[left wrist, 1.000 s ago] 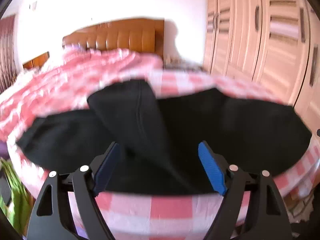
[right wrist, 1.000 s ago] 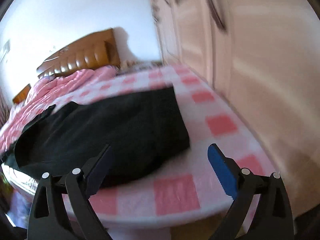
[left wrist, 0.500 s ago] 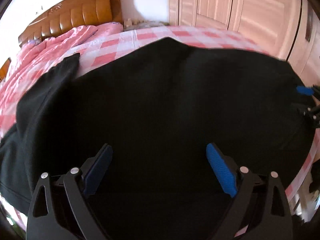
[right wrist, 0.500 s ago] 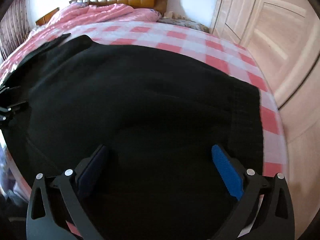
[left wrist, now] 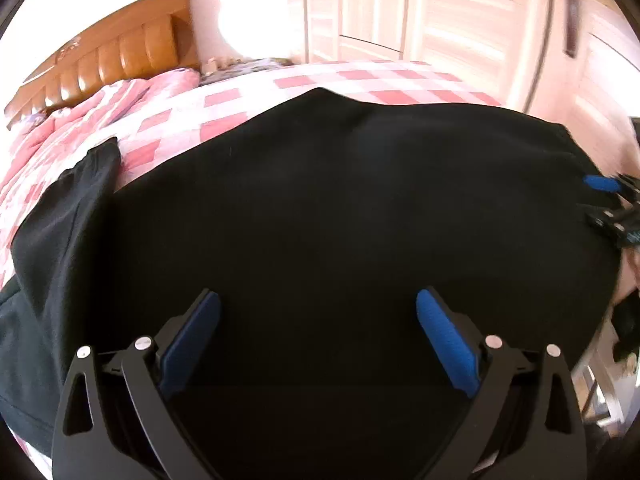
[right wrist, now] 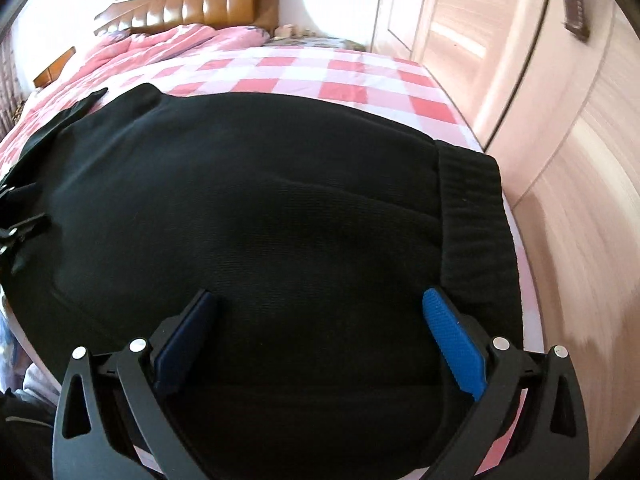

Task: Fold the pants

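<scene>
Left wrist view showed one pair of black pants [left wrist: 328, 208] spread flat across the pink-and-white checked bedsheet [left wrist: 256, 96], filling most of the frame. The left gripper [left wrist: 318, 312] hung close over the cloth with its two blue-padded fingers [left wrist: 446, 340] spread wide and nothing between them. At the far right edge of that view one blue pad and some black hardware of the right gripper [left wrist: 604, 200] sat over the pants' end.

From the right wrist view, the right gripper [right wrist: 320, 316] was likewise wide apart, two fingers over the fabric, gripping nothing. One ribbed waistband [right wrist: 472, 232] ran along the right end of the pants [right wrist: 248, 208], near the mattress edge. A second dark strip of cloth [right wrist: 68, 116] lay at the far left; whether it belonged to the pants could not be told. One brown padded headboard [right wrist: 208, 8] stood behind a rumpled pink quilt [right wrist: 160, 46], and pale wardrobe doors [right wrist: 480, 40] lined the right side.
</scene>
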Motion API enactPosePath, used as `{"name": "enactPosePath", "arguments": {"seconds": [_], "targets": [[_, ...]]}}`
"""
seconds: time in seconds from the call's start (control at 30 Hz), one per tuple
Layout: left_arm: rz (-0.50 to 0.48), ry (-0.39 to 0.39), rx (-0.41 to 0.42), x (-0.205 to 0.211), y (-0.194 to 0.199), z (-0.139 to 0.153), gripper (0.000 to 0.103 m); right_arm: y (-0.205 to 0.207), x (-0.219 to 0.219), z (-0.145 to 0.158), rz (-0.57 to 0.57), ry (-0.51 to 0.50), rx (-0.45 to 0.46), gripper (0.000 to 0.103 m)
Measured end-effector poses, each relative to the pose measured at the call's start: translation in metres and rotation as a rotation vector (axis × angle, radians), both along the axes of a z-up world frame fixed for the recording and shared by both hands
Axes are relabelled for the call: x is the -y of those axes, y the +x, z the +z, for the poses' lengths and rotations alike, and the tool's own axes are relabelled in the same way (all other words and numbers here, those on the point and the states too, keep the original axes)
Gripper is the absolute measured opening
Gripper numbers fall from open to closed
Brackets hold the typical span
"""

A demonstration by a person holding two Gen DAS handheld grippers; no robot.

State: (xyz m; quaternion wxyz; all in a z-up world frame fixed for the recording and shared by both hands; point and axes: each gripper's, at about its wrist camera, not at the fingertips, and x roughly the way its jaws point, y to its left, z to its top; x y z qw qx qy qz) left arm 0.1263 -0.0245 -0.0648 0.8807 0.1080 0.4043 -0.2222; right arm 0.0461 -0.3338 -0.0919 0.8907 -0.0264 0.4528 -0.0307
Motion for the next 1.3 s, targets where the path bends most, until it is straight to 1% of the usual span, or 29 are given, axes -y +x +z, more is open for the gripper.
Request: {"name": "enactPosePath", "arguments": {"seconds": [0.07, 0.13, 0.17, 0.2, 0.23, 0.27, 0.33, 0.4, 0.43, 0.47, 0.53, 0.6, 0.63, 0.7, 0.73, 0.8, 0.87, 0.93, 0.97, 1.0, 1.03, 1.07, 1.1, 1.13, 1.17, 1.2, 1.23, 1.27, 1.3], "targets": [[0.001, -0.046, 0.032, -0.017, -0.016, 0.014, 0.098, 0.003, -0.007, 0.006, -0.020, -0.040, -0.012, 0.098], [0.031, -0.131, 0.082, -0.053, -0.030, 0.035, 0.099, 0.006, -0.024, 0.019, -0.028, -0.087, 0.030, 0.098], [0.071, -0.159, 0.116, -0.073, -0.034, 0.044, 0.099, 0.004, -0.033, 0.029, -0.020, -0.086, 0.073, 0.098], [0.139, -0.187, 0.147, -0.104, -0.034, 0.054, 0.099, 0.004, -0.042, 0.040, 0.005, -0.054, 0.122, 0.098], [0.211, -0.202, 0.160, -0.133, -0.030, 0.059, 0.099, 0.007, -0.052, 0.047, 0.034, -0.015, 0.152, 0.098], [0.313, -0.194, 0.165, -0.168, -0.021, 0.062, 0.099, 0.012, -0.064, 0.052, 0.072, 0.015, 0.168, 0.098], [0.484, -0.157, 0.131, -0.227, 0.001, 0.057, 0.099, 0.026, -0.094, 0.053, 0.160, 0.015, 0.165, 0.098], [0.613, -0.153, 0.023, -0.287, 0.029, 0.037, 0.098, 0.041, -0.124, 0.046, 0.229, -0.013, 0.145, 0.098], [0.649, -0.144, -0.029, -0.307, 0.040, 0.026, 0.097, 0.049, -0.138, 0.043, 0.255, -0.020, 0.134, 0.098], [0.677, -0.125, -0.070, -0.323, 0.049, 0.016, 0.097, 0.056, -0.153, 0.040, 0.289, -0.021, 0.129, 0.098], [0.708, -0.022, -0.142, -0.348, 0.062, -0.009, 0.097, 0.060, -0.174, 0.035, 0.337, -0.028, 0.119, 0.098], [0.710, -0.032, -0.137, -0.362, 0.063, -0.014, 0.095, 0.065, -0.184, 0.026, 0.327, -0.073, 0.081, 0.098], [0.711, -0.015, -0.140, -0.366, 0.062, -0.017, 0.095, 0.066, -0.183, 0.021, 0.312, -0.092, 0.055, 0.098], [0.720, 0.047, -0.140, -0.363, 0.069, -0.019, 0.095, 0.075, -0.174, 0.004, 0.258, -0.124, -0.005, 0.098], [0.725, 0.054, -0.136, -0.363, 0.068, -0.020, 0.095, 0.076, -0.162, -0.001, 0.237, -0.097, -0.019, 0.098], [0.731, 0.051, -0.127, -0.364, 0.063, -0.019, 0.096, 0.074, -0.125, -0.006, 0.193, 0.063, -0.043, 0.098], [0.738, 0.047, -0.123, -0.364, 0.064, -0.021, 0.096, 0.072, -0.113, -0.007, 0.197, 0.044, -0.023, 0.098], [0.769, 0.066, -0.132, -0.358, 0.063, -0.013, 0.095, 0.070, -0.112, -0.005, 0.202, 0.054, -0.023, 0.098], [0.805, 0.084, -0.129, -0.352, 0.062, -0.003, 0.094, 0.070, -0.115, -0.004, 0.200, 0.039, -0.024, 0.098], [0.832, 0.101, -0.088, -0.342, 0.059, 0.016, 0.094, 0.068, -0.119, -0.002, 0.194, 0.031, -0.024, 0.098], [0.819, 0.088, -0.054, -0.332, 0.057, 0.030, 0.094, 0.068, -0.120, -0.001, 0.187, 0.024, -0.021, 0.098], [0.792, 0.059, -0.017, -0.320, 0.058, 0.047, 0.096, 0.067, -0.123, 0.001, 0.181, 0.015, -0.012, 0.098], [0.733, 0.018, 0.013, -0.298, 0.064, 0.068, 0.098, 0.066, -0.129, 0.003, 0.187, 0.008, -0.001, 0.098], [0.671, -0.010, 0.020, -0.280, 0.071, 0.080, 0.101, 0.070, -0.128, 0.003, 0.196, 0.009, 0.002, 0.098], [0.568, -0.050, 0.007, -0.251, 0.086, 0.091, 0.101, 0.070, -0.129, 0.003, 0.204, 0.013, 0.003, 0.098], [0.510, -0.059, -0.010, -0.231, 0.098, 0.095, 0.101, 0.072, -0.130, 0.000, 0.206, 0.014, -0.002, 0.098], [0.458, -0.038, -0.026, -0.204, 0.117, 0.097, 0.101, 0.073, -0.130, -0.003, 0.205, 0.018, -0.006, 0.098], [0.436, -0.016, -0.036, -0.189, 0.128, 0.095, 0.101, 0.073, -0.127, -0.003, 0.202, 0.033, -0.002, 0.098], [0.403, 0.022, -0.065, -0.166, 0.148, 0.089, 0.101, 0.072, -0.124, -0.003, 0.195, 0.053, 0.000, 0.098]]}}
